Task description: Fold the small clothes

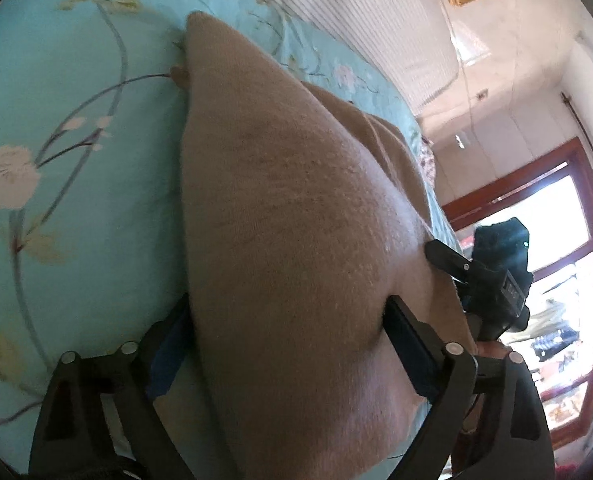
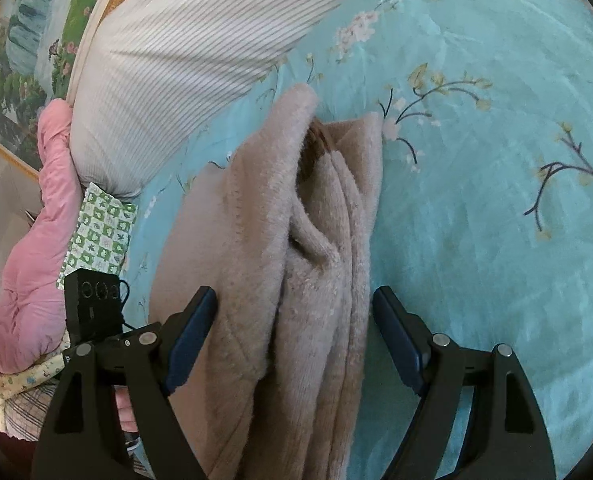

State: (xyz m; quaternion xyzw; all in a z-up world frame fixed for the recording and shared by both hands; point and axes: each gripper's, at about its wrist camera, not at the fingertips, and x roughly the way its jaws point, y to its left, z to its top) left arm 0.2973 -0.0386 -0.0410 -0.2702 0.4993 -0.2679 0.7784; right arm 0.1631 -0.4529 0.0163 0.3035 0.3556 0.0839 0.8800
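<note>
The fuzzy beige garment point(image 2: 264, 264) lay bunched in soft folds on the floral bedsheet point(image 2: 496, 240); the left gripper point(image 1: 288, 316) and right gripper point(image 2: 296, 308) stood spread, straddling it ungripped.

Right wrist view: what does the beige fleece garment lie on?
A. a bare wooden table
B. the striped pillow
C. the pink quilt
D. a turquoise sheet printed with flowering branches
D: the beige fleece garment is spread over the turquoise floral sheet, while the pink quilt and the striped pillow sit off to its side, apart from it.
</note>
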